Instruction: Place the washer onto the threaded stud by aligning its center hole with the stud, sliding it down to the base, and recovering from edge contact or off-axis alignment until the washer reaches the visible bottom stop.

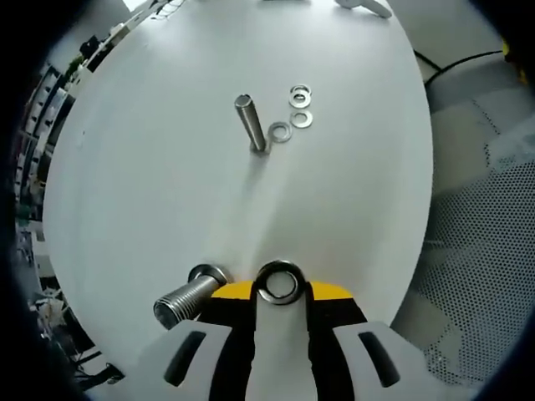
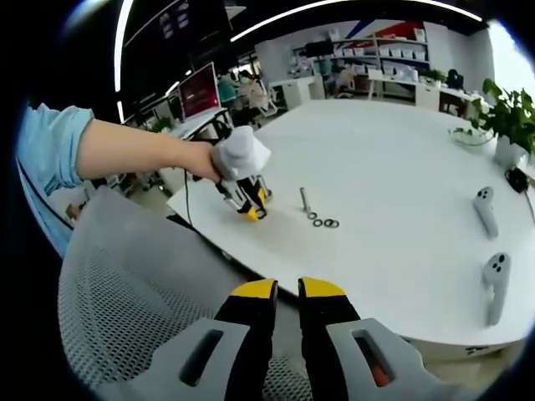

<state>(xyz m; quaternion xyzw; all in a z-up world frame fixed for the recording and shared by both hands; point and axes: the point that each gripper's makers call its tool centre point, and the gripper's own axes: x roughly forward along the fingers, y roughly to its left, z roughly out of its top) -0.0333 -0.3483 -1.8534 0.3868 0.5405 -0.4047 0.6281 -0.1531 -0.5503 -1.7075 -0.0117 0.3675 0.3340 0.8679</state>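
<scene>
in the left gripper view, the left gripper [image 1: 280, 288] was clenched on a washer [image 1: 280, 281] at its jaw tips just above the white table [image 1: 150, 192], a loose bolt [image 1: 189, 297] lay just beside it to the left, and well beyond stood the threaded stud [image 1: 250, 122], upright but tilted in view, with three spare washers [image 1: 296, 113] close to its right and nothing between. in the right gripper view, the right gripper [image 2: 287, 292] hung with its jaws nearly closed on nothing over a mesh chair back [image 2: 125, 301], and past the table edge a gloved hand [image 2: 238, 154] held the other gripper near the stud, with two white controllers [image 2: 489, 251] at the far right and a potted plant [image 2: 506, 121] beyond.
</scene>
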